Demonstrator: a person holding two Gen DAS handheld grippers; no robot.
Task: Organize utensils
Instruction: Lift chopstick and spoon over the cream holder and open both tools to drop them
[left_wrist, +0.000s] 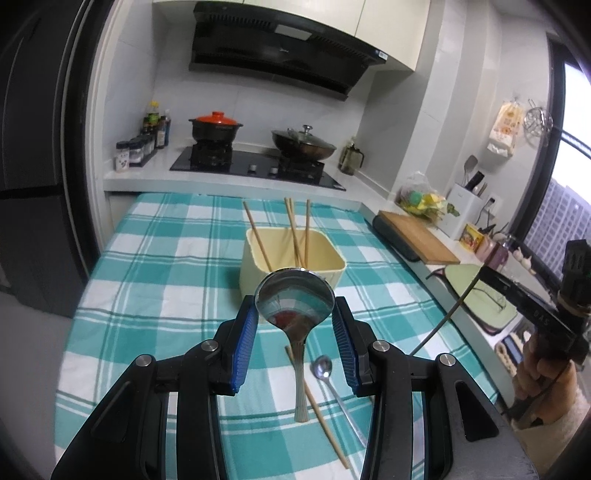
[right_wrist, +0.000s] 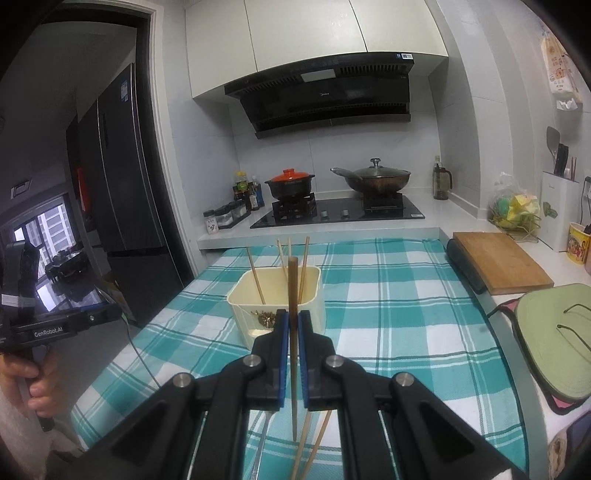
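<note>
My left gripper (left_wrist: 295, 306) is shut on the bowl of a large metal spoon (left_wrist: 295, 295), lifted above the cloth with its handle hanging down. Just beyond it stands a cream container (left_wrist: 248, 278) holding several chopsticks (left_wrist: 293, 229). Under the gripper, a small spoon (left_wrist: 325, 369) and a chopstick (left_wrist: 321, 413) lie on the cloth. My right gripper (right_wrist: 293, 318) is shut on a dark brown chopstick (right_wrist: 293, 288), held upright in front of the container (right_wrist: 242, 321). Two loose chopsticks (right_wrist: 312, 439) and a spoon handle (right_wrist: 261, 443) lie below it.
A teal checked cloth (right_wrist: 388, 302) covers the table. Behind it are a hob with a red-lidded pot (right_wrist: 290, 182) and a lidded wok (right_wrist: 375, 179). To the right are a wooden board (right_wrist: 498, 262) and a green mat (right_wrist: 554, 339). A hand holds each gripper's handle.
</note>
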